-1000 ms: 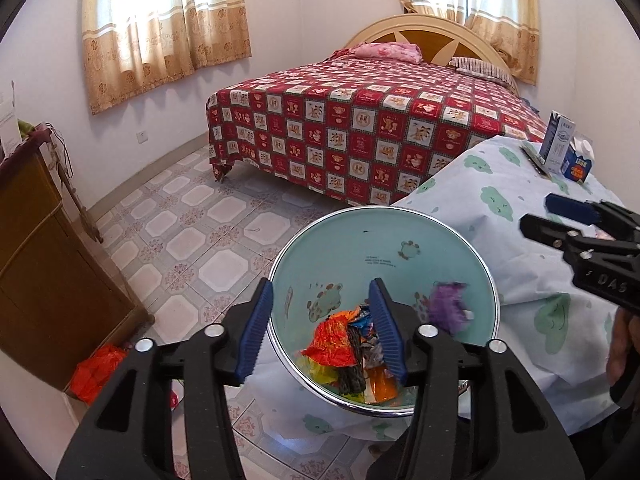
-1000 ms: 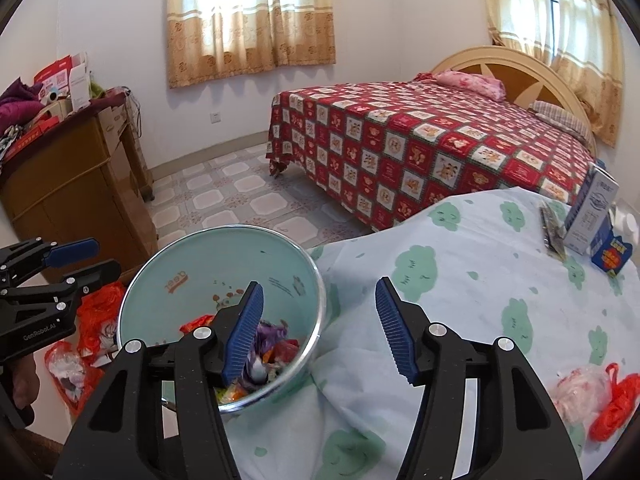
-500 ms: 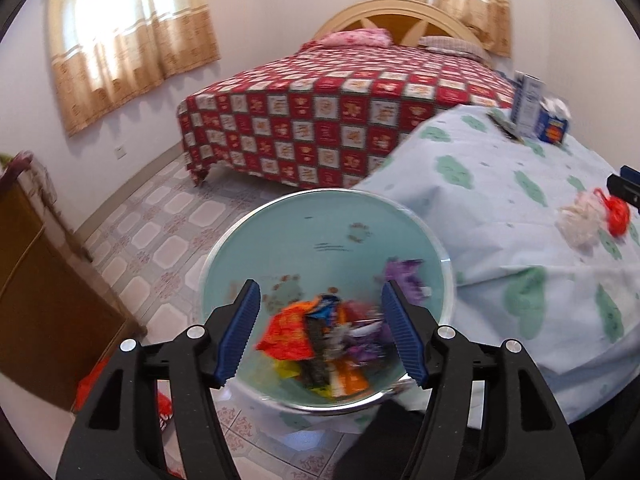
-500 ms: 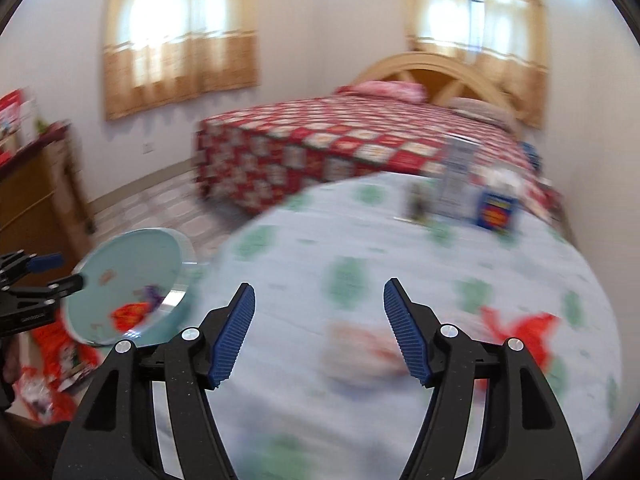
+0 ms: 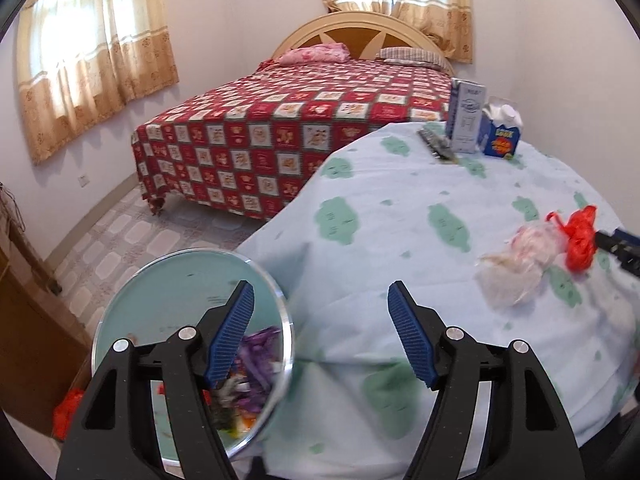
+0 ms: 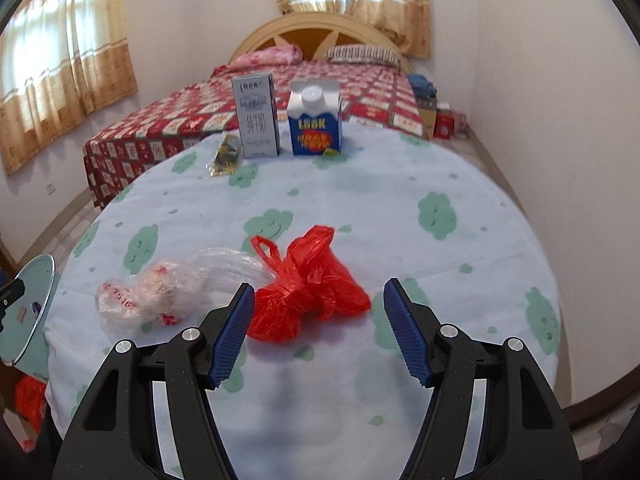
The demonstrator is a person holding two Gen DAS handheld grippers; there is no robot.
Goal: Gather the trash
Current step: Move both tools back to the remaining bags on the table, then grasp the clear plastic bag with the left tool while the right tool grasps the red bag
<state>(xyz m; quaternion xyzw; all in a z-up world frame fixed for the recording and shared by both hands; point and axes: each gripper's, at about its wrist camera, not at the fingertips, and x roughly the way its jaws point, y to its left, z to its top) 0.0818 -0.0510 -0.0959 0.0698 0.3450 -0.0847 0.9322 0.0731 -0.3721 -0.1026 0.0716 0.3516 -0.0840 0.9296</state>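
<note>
A crumpled red plastic bag [image 6: 308, 296] lies on the round table's pale blue cloth [image 6: 400, 208], with a clear plastic bag [image 6: 168, 288] just left of it. My right gripper [image 6: 319, 330] is open, its fingers on either side of the red bag's near end. In the left wrist view the red bag [image 5: 578, 236] and the clear bag [image 5: 516, 268] lie at the right. My left gripper [image 5: 321, 334] is open and empty over the table's left edge. A teal basin [image 5: 168, 280] holding wrappers sits at that edge, under the left finger.
A grey carton [image 6: 256, 116], a blue carton [image 6: 316, 120] and a small packet [image 6: 224, 156] stand at the table's far side. A bed with a red checked cover [image 5: 288, 128] lies beyond. A wooden cabinet [image 5: 24, 344] stands left, with a red bag [image 5: 66, 412] on the floor.
Both grippers have swung right, from the basin toward the table. The right gripper now faces the red bag closely. The basin has shifted to the left of both views.
</note>
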